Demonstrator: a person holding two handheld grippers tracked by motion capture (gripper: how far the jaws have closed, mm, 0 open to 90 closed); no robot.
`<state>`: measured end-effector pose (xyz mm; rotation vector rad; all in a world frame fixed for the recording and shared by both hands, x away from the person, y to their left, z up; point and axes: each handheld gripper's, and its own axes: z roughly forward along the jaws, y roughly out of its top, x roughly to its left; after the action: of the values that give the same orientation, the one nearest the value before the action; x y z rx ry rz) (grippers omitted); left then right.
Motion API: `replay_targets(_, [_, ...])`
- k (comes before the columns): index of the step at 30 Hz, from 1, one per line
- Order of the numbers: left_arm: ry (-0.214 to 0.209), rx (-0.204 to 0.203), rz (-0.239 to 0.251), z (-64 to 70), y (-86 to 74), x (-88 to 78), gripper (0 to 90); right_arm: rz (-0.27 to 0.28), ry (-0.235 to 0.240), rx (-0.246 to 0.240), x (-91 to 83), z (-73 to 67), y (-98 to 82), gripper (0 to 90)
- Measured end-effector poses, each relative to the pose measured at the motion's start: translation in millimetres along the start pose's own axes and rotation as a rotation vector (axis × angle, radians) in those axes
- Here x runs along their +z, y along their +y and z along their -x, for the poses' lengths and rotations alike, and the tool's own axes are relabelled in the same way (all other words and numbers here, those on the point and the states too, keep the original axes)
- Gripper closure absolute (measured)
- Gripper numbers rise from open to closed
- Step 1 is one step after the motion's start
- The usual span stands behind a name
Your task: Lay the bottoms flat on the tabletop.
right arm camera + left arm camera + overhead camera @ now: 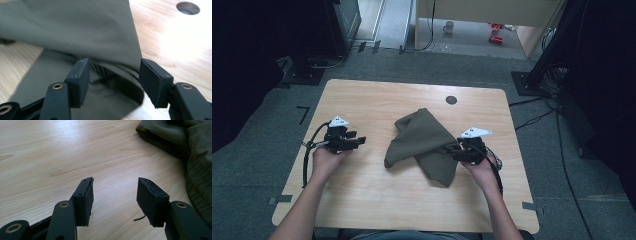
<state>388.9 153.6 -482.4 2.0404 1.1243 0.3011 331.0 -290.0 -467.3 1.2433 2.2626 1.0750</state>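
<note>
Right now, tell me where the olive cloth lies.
In the high view the olive cloth lies crumpled mid-table, just left of the right gripper, below the round table hole.

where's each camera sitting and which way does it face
High view: above the person's side, looking forward and down on the table; forearms, left gripper and right gripper show.
Left gripper view: rides that gripper, facing bare wood; black jaws apart.
Right gripper view: rides that gripper, facing the olive cloth.
Shared: all show the cloth.
</note>
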Motion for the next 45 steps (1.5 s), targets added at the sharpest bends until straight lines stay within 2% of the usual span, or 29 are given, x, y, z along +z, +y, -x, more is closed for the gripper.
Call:
replay_targets(3, [-0.012, 0.016, -0.001, 5.5, 0.8, 2.0, 47.3, 0.010, 0.032, 0.002, 2.8, -2.5, 4.3, 42.2])
replay_targets(8, [-0.020, 0.034, -0.006, 12.0, 1.9, 3.3, 47.1, -0.006, 0.045, -0.029, 7.1, -11.2, 10.0, 42.4])
replay_targets(17, [-0.046, 0.028, 0.007, 18.0, 2.3, 0.6, 47.1, 0.004, 0.076, -0.062, 12.0, -20.9, 18.8, 42.3])
replay_targets(20, [-0.057, 0.024, 0.012, 20.6, 2.4, -0.2, 46.9, 0.003, 0.090, -0.088, 15.4, -27.4, 22.9, 41.2])
replay_targets(28, [-0.055, 0.049, 0.016, 25.1, 1.7, -0.6, 45.6, -0.005, 0.134, -0.139, 24.3, -43.2, 29.3, 40.7])
replay_targets(36, [-0.062, 0.042, 0.033, 25.3, 1.1, -3.2, 45.2, -0.008, 0.169, -0.183, 37.8, -63.5, 30.9, 33.0])
replay_targets(38, [-0.061, 0.041, 0.033, 24.7, 0.8, -3.1, 45.0, -0.029, 0.165, -0.185, 43.6, -69.2, 30.3, 31.9])
replay_targets(42, [-0.058, 0.042, 0.028, 23.0, 0.1, -1.9, 45.0, -0.053, 0.150, -0.230, 57.6, -78.9, 27.8, 31.3])
replay_targets(45, [-0.058, 0.039, 0.027, 22.1, -0.5, -1.4, 45.0, -0.056, 0.140, -0.245, 66.4, -80.6, 25.5, 34.4])
